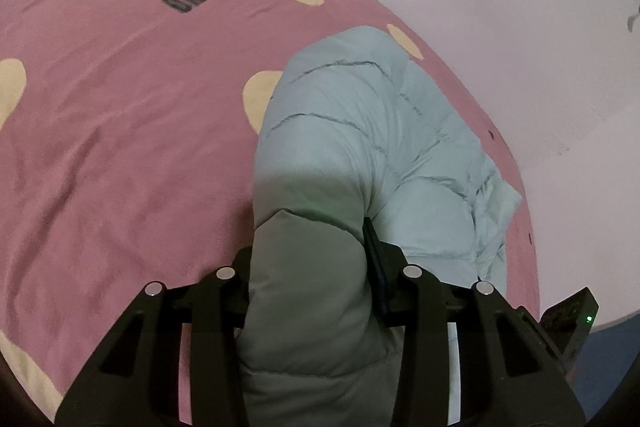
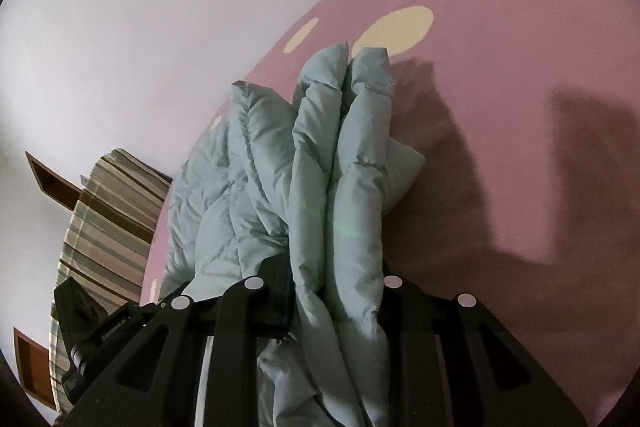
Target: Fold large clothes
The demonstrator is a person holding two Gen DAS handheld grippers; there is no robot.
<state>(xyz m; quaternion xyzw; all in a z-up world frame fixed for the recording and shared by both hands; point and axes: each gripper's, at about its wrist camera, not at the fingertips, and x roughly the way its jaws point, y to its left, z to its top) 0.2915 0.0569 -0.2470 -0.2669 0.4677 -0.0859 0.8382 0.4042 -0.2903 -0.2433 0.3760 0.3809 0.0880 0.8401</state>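
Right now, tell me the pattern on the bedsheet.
Pink bedsheet with large cream dots; it shows best in the left wrist view.

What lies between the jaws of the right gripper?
Bunched folds of the pale blue puffer jacket fill the right gripper, seen in the right wrist view.

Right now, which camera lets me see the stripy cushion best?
The right wrist view. The striped cushion shows only there, at the left edge beside the bed, partly hidden behind the left gripper. The left wrist view doesn't show it at all, only the puffy jacket and bed.
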